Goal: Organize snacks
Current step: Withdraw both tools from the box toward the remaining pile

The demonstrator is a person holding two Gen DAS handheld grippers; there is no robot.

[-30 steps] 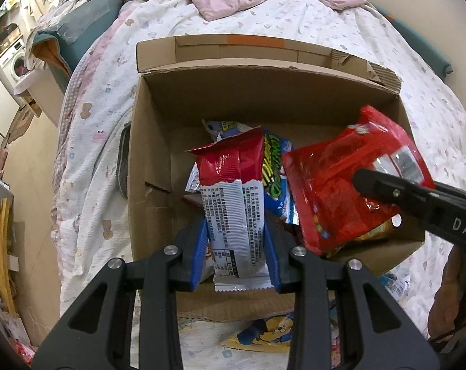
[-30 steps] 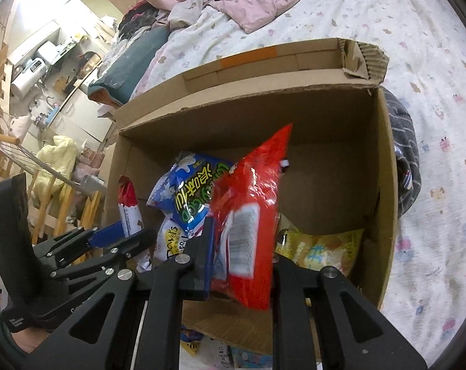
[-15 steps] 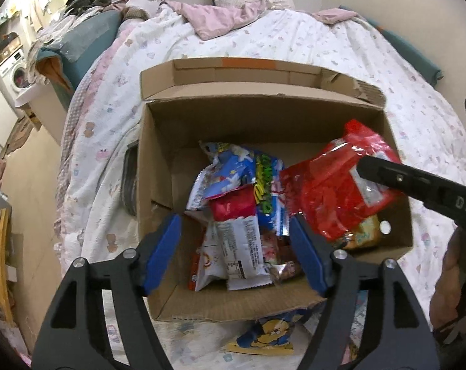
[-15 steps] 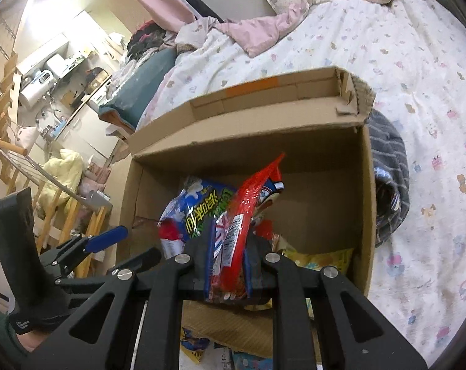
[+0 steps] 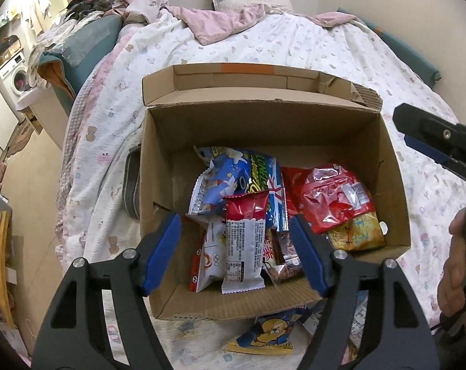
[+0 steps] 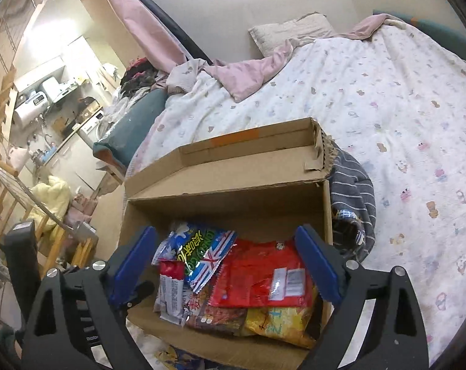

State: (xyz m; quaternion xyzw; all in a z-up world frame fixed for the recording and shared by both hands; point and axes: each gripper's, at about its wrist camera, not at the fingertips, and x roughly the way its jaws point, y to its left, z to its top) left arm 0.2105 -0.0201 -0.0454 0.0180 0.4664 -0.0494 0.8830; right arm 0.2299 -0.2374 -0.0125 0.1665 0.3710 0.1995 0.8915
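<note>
A: Far left, the left tool (image 5: 234, 251) hangs over the near edge of the cardboard box (image 5: 159, 166), blue pads spread wide — nothing between them.

B: And under it?

A: The red-and-white packet (image 5: 243, 246) lies in the box's near-left part, its red top tilted up, resting on other snacks. Behind it, the blue-and-green bag (image 5: 233, 178) leans toward the back wall.

B: Moving right?

A: The red bag (image 5: 331, 197) lies flat in the right half, its white labels facing up, on top of a yellow packet (image 5: 354, 232) in the near-right corner. The right wrist view shows the same pile — the red bag (image 6: 263, 277) touching the blue-and-green bag (image 6: 202, 251).

B: The right tool?

A: The right tool (image 6: 225, 268) is also spread wide, holding nothing, above the box (image 6: 226, 203). In the left view it sits off the box's right side.

B: Anything outside?

A: A blue-and-yellow packet (image 5: 267, 333) lies on the bed (image 5: 294, 40) just in front of the box, and a striped grey cloth (image 6: 353, 185) touches its right wall.
</note>
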